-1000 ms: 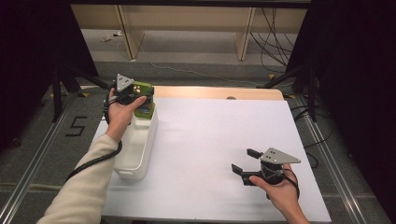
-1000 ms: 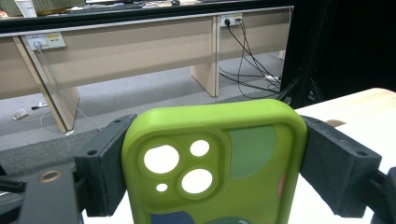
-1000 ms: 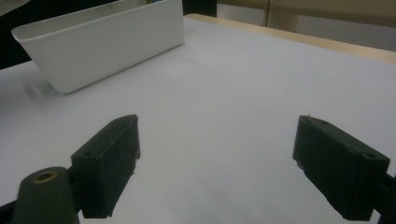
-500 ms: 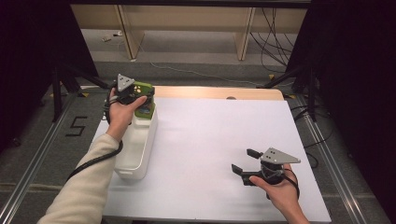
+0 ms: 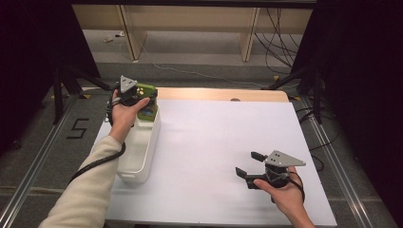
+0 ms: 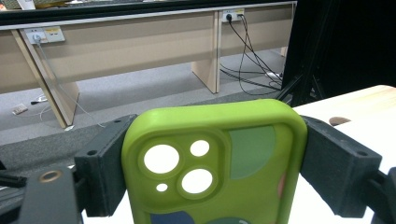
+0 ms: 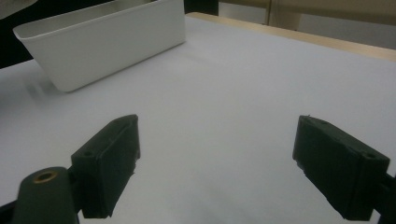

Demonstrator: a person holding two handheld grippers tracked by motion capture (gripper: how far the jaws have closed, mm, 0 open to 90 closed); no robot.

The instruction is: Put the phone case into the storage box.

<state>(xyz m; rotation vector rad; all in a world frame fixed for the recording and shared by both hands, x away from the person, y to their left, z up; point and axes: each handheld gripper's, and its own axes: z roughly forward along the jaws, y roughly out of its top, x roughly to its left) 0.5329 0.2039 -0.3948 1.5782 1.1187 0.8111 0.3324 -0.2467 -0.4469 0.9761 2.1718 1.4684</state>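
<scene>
A lime-green phone case [image 6: 219, 163] with camera cut-outs and coloured patches stands between the jaws of my left gripper [image 6: 212, 168], which is shut on its two long edges. In the high view that left gripper [image 5: 135, 97] holds the phone case [image 5: 147, 105] over the far end of a white oblong bin [image 5: 135, 152] at the table's left. My right gripper [image 5: 251, 164] rests low near the front right of the white table top, jaws wide apart. In its own view the right gripper [image 7: 215, 163] has nothing but bare table between its jaws.
The white bin [image 7: 107, 42] lies along the left side of the white table sheet [image 5: 228, 137]. A wooden strip [image 5: 223, 95] runs along the far edge. Beyond are floor, cables [image 6: 252, 70] and wooden desk panels [image 6: 140, 51]. Dark stands flank the table.
</scene>
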